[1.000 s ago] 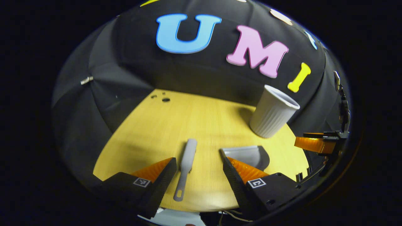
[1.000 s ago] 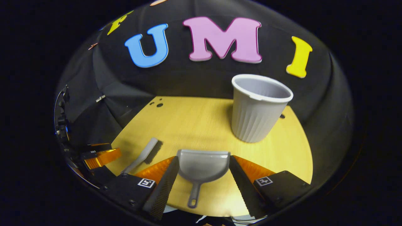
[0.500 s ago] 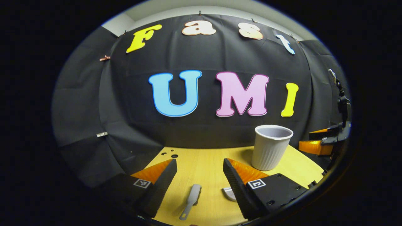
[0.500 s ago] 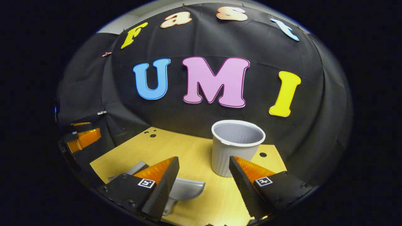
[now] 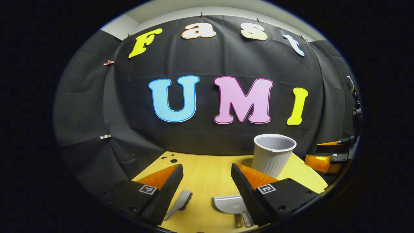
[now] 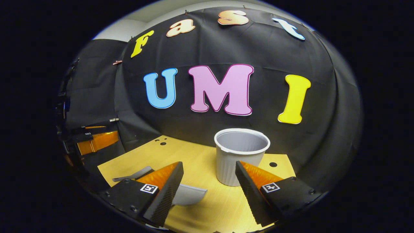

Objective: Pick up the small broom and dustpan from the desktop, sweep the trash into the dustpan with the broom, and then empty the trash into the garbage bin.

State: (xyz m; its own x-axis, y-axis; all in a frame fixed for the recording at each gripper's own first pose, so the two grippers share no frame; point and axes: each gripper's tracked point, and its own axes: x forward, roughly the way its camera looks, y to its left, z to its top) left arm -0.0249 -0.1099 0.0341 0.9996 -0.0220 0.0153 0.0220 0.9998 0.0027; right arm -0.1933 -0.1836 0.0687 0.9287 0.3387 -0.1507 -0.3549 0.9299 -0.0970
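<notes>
A small grey broom (image 5: 179, 203) lies flat on the yellow wooden desktop (image 5: 207, 176), just right of my left finger. A grey dustpan (image 5: 230, 205) lies beside it, partly behind my right finger. My left gripper (image 5: 207, 168) hovers open above them, holding nothing. The grey ribbed garbage bin (image 5: 273, 155) stands upright at the back right. In the right gripper view, my right gripper (image 6: 209, 165) is open and empty, with the bin (image 6: 241, 155) straight ahead between its fingers. The dustpan (image 6: 190, 194) peeks out past its left finger, and the broom (image 6: 134, 175) lies further left.
The other gripper hangs off the table's right side (image 5: 325, 160) in the left gripper view and off its left side (image 6: 95, 140) in the right gripper view. Small dark holes (image 6: 160, 142) mark the desktop's back left corner. Black cloth closes off the back and sides.
Both grippers have tilted up from looking down at the desktop to facing the back wall. Broom, dustpan and bin lie where they were. Both stay open.
</notes>
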